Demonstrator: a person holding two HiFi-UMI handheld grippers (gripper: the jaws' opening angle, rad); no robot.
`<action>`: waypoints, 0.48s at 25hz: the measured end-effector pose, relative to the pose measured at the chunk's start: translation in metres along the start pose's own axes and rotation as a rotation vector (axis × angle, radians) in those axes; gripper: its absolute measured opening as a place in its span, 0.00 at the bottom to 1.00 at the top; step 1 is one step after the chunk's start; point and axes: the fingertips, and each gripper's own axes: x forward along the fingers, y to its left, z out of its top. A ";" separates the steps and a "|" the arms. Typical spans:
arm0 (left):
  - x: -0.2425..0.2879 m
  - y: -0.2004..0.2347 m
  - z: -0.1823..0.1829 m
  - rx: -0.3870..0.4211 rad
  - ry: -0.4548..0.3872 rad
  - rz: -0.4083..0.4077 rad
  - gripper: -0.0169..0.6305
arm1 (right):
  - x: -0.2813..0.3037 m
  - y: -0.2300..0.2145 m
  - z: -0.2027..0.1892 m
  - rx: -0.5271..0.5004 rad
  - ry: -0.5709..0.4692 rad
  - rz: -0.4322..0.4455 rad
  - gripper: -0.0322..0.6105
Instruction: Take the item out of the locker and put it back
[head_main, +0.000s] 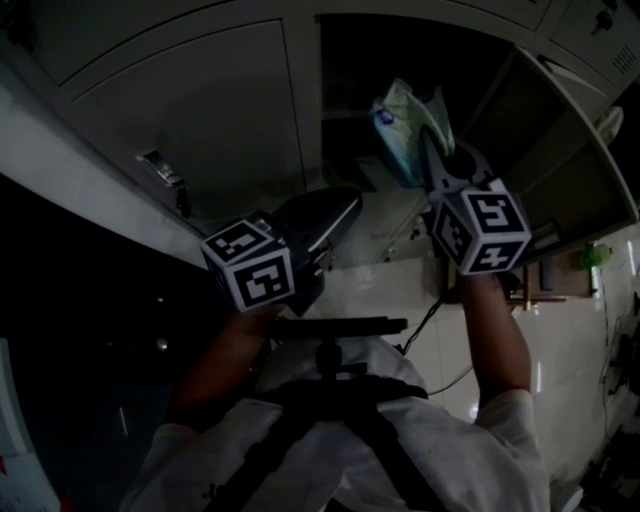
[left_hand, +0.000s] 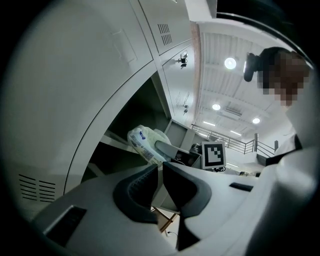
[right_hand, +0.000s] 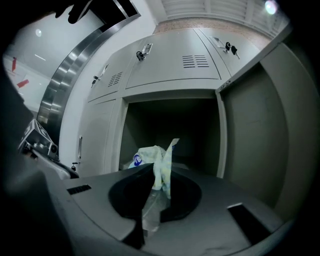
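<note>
Packet (head_main: 405, 130) of pale green and white plastic, held up at the dark mouth of an open locker compartment (right_hand: 219, 135) in a bank of grey metal lockers. The right gripper (right_hand: 152, 190) has its jaws closed tight on a thin crimped edge of the packet, so the bulk of the bag stands up and forward of the jaw tips, free to be carried in or out without the gripper body meeting the frame. The gripper points nearly level at the opening. Whether the packet is just inside the threshold or just outside cannot be told. The compartment door (right_hand: 255, 140) is swung wide to the right, out of the way. The left gripper (left_hand: 161, 172) has its jaws pressed together with nothing between them. It hangs lower and to the left, beside a closed door (left_hand: 75, 90), likely kept aside so the right hand has a clear path. The task could be at either half, taking out or putting back. A small round blue logo (right_hand: 137, 160) sits on the packet, with lines of print beside it in the left gripper view, all too small to read. The cube (head_main: 480, 232) on each gripper bears black-and-white square markers, not letters. The closed doors above have vent slots and keys in their locks (right_hand: 227, 48). No numbers can be made out.
</note>
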 end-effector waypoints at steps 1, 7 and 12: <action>0.001 0.000 0.002 0.002 -0.001 -0.002 0.05 | 0.002 0.000 0.000 -0.002 0.001 -0.001 0.06; 0.006 0.001 0.010 0.019 -0.006 -0.015 0.05 | 0.015 -0.002 0.004 -0.026 0.008 -0.006 0.06; 0.012 0.000 0.015 0.035 -0.001 -0.029 0.05 | 0.028 -0.004 0.014 -0.050 0.000 -0.010 0.06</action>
